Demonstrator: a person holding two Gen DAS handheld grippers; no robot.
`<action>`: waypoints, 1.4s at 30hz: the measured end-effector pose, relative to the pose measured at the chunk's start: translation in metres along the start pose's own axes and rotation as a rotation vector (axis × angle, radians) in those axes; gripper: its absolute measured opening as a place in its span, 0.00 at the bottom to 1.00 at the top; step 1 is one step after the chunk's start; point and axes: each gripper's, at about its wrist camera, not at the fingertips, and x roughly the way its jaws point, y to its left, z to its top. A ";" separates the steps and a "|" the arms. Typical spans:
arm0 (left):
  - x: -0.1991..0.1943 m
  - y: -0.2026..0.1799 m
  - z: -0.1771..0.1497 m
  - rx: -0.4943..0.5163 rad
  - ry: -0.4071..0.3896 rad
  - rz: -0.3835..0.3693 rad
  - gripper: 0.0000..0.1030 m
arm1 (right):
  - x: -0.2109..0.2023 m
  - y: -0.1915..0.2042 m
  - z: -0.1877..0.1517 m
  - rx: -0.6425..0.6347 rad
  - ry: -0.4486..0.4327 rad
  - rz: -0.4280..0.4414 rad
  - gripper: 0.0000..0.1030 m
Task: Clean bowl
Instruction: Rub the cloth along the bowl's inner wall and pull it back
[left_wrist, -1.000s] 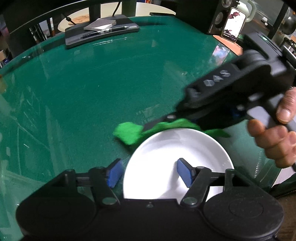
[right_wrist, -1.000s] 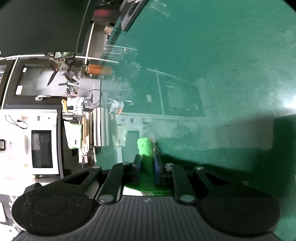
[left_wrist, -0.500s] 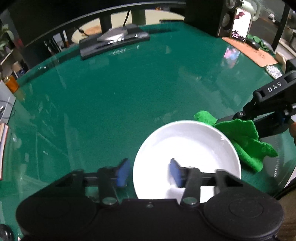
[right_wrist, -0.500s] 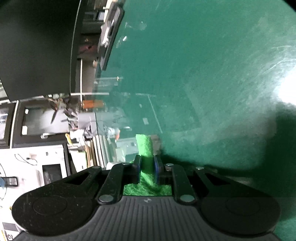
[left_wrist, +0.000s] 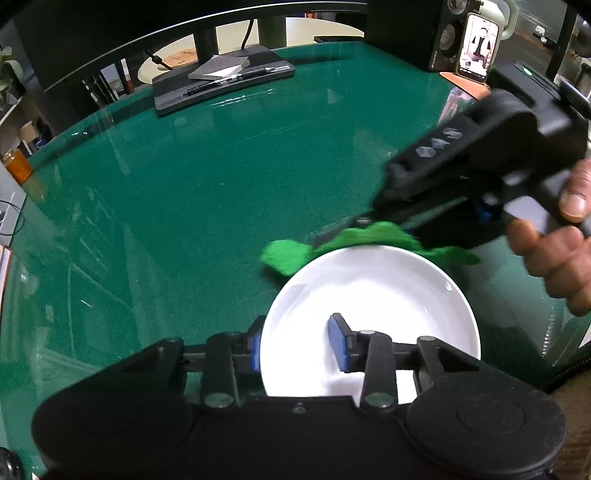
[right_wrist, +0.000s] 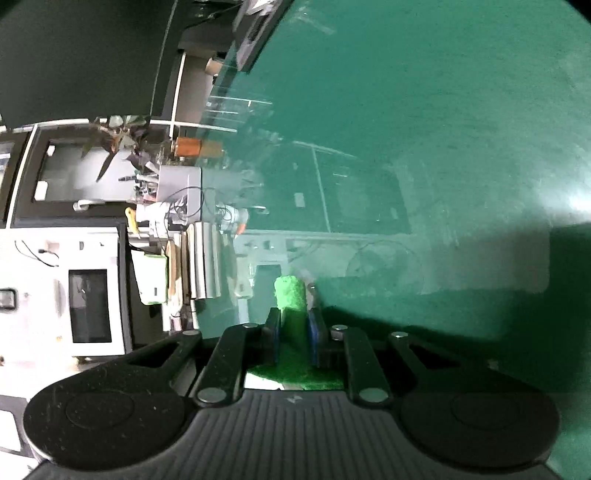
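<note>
A white bowl (left_wrist: 388, 295) sits on the green glass table, close in front of my left gripper (left_wrist: 297, 341). The left jaws straddle the bowl's near-left rim, one blue pad (left_wrist: 338, 341) inside and one (left_wrist: 254, 345) outside. My right gripper (right_wrist: 293, 334) is shut on a green cloth (right_wrist: 291, 299). In the left wrist view that cloth (left_wrist: 295, 251) lies along the bowl's far rim, held by the right gripper (left_wrist: 332, 229) reaching in from the right.
A monitor stand base (left_wrist: 221, 79) with a pen and notepad sits at the table's far edge. A speaker and phone (left_wrist: 476, 48) stand at the far right. The table edge runs along the left, with shelves and a white appliance (right_wrist: 85, 295) beyond.
The right gripper has swept the green cloth from the bowl's right side back across the far rim to the left. The left gripper stays at the bowl's rim.
</note>
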 end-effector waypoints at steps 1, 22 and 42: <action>0.000 -0.001 0.000 0.004 0.000 -0.002 0.40 | -0.007 -0.005 -0.003 0.015 -0.005 0.007 0.16; 0.002 -0.006 0.003 0.044 0.006 -0.009 0.45 | -0.013 -0.008 -0.008 0.019 -0.013 0.027 0.16; -0.005 -0.005 -0.004 0.047 -0.003 0.047 0.41 | -0.001 0.001 0.008 -0.039 0.033 -0.025 0.16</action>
